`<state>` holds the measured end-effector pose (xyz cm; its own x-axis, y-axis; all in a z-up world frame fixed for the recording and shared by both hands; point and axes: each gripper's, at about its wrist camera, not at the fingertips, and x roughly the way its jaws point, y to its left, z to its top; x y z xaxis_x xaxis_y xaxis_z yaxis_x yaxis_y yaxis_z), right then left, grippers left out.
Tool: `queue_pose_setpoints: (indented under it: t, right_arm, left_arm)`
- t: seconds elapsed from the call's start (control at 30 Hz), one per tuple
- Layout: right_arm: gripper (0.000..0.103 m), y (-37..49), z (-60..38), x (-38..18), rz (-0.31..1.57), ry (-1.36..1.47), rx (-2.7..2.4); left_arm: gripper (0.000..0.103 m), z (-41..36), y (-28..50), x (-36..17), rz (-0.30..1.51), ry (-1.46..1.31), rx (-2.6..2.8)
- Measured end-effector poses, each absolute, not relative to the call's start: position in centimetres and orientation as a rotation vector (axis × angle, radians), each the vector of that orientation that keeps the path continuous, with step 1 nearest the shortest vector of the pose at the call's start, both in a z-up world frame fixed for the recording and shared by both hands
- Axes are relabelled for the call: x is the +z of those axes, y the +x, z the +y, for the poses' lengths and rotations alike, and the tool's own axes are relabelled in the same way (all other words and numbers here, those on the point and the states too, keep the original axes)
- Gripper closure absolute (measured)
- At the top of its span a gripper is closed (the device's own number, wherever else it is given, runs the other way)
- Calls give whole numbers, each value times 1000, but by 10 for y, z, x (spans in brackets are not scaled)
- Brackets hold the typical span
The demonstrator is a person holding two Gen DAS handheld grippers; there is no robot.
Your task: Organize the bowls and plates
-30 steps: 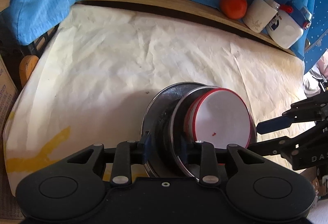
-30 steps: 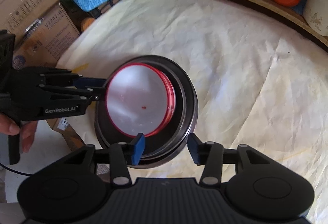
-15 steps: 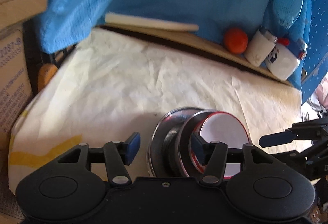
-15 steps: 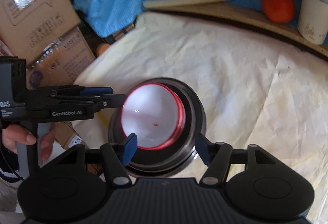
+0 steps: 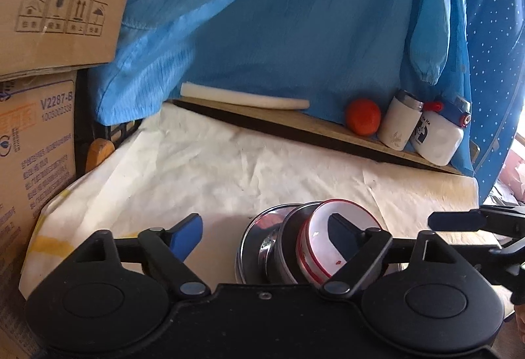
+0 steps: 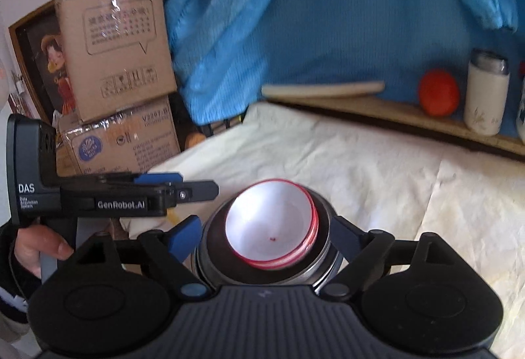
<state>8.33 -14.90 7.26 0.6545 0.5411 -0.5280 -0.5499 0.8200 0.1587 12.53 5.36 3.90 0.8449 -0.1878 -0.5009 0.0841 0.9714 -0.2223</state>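
- Now the left gripper (image 5: pixel 265 236) stands spread, jaws just opened, nothing gripped;
- right gripper (image 6: pixel 264 236) likewise, straddling the stacked bowls (image 6: pixel 272 227) without touching.

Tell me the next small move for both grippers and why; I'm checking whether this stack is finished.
Probably draw both back, clear of the stack. The red-rimmed white bowl already sits nested in the steel bowls on the paper-covered table. The left gripper and right gripper have just been opening; their pads stand apart from the stack, gripping nothing.
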Motion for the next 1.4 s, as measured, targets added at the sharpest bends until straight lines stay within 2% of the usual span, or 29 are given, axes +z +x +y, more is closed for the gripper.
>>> queue_pose_setpoints:
  t: [0.3,1.0,1.4]
  right_arm:
    - [0,57,-155,69,466,-33,579]
    - [0,-10,-169,29,222,-1,333]
    - [0,-37,-166,-2,180,-19,254]
  left_arm:
    - [1,50,104,38,457,-181,-117]
    - [1,30,41,4,327,-106,25]
    - [1,31,15,-26,330,-132,53]
